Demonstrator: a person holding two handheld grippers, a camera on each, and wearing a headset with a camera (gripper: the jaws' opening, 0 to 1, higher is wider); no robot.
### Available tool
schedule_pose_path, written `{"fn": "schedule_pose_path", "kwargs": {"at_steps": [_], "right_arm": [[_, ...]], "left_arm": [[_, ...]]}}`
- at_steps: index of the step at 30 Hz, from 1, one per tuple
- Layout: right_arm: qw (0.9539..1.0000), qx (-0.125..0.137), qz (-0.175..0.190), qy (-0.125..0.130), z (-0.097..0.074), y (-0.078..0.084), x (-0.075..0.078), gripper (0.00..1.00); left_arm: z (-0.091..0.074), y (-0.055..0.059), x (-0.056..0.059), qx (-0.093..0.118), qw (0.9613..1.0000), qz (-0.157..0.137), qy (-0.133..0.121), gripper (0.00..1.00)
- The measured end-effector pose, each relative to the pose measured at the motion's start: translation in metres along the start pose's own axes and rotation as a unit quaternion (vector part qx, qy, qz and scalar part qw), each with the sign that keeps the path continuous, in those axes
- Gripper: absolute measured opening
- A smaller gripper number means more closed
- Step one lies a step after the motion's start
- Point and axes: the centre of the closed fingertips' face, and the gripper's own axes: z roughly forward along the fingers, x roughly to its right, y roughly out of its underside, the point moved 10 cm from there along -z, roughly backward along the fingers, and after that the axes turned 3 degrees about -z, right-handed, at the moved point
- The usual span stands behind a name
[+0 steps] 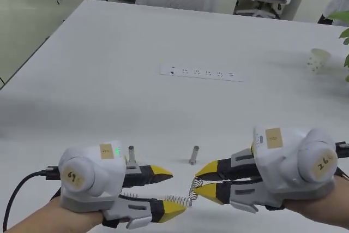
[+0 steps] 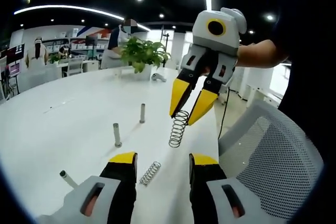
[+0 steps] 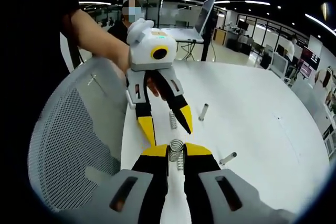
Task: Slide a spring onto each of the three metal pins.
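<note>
**Left gripper (image 1: 175,191) released, right gripper (image 1: 197,181) clamped on held spring (image 2: 178,128)**

Left of the held spring, the left gripper's jaws stand spread wide. A loose spring (image 2: 150,173) lies on the worktop (image 1: 163,42) between them, just below the held spring. One pin (image 1: 131,155) stands beyond and left of the held spring, a second pin (image 1: 194,155) is upright just beyond it, and a third pin (image 3: 227,158) is beyond and to its right. The right gripper pinches the held spring's upper end from the right, the coil hanging free

From the head we look steeply down, close over the white worktop (image 1: 109,53). Our two gripper views ride low, facing each other, and both take in the pins (image 2: 116,135) between.
</note>
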Motion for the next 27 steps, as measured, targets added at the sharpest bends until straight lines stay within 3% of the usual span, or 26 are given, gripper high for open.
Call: {"fn": "schedule_pose_path", "kwargs": {"at_steps": [8,27], "right_arm": [[0.9999,-0.001,-0.001,0.011,-0.002,0.002,0.003,0.07],[0.9985,-0.007,0.018,0.052,-0.015,0.02,0.011,0.07]], "left_arm": [[-0.019,0.001,-0.009,0.012,0.9992,-0.005,-0.037,0.44],[-0.058,0.014,-0.022,0.029,0.9946,-0.042,-0.091,0.6]]}}
